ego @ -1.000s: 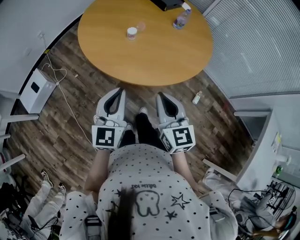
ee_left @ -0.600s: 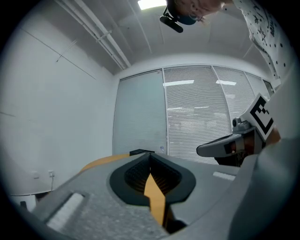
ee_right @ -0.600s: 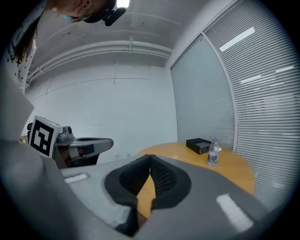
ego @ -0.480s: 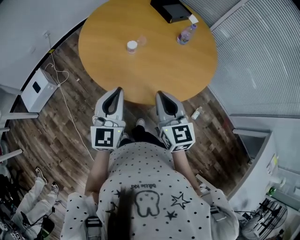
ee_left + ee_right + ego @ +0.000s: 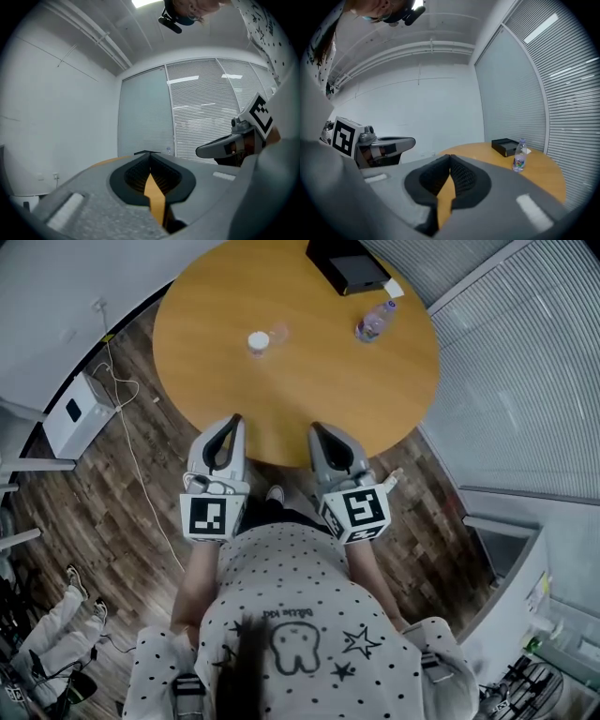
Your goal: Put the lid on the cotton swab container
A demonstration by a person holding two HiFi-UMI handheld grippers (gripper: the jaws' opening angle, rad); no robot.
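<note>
A small white cotton swab container (image 5: pixel 258 341) stands on the far left part of the round wooden table (image 5: pixel 309 381). A clear lid (image 5: pixel 279 332) lies just to its right; whether the two touch is too small to tell. My left gripper (image 5: pixel 234 419) and right gripper (image 5: pixel 313 427) are side by side at the table's near edge, both shut and holding nothing, far short of the container. In the left gripper view the jaws (image 5: pixel 149 154) meet at their tips. The right gripper view shows the same at its tips (image 5: pixel 449 157). The container is hidden in both gripper views.
A water bottle (image 5: pixel 374 322) and a black box (image 5: pixel 348 267) sit on the table's far right. On the floor are a white unit (image 5: pixel 73 414) with a cable at left and a small bottle (image 5: pixel 392 478) at right. Slatted blinds (image 5: pixel 525 381) close off the right side.
The table has come nearer and lower in the head view. Both grippers, a second ago over the floor short of the table, now reach its near edge. They stay shut.
</note>
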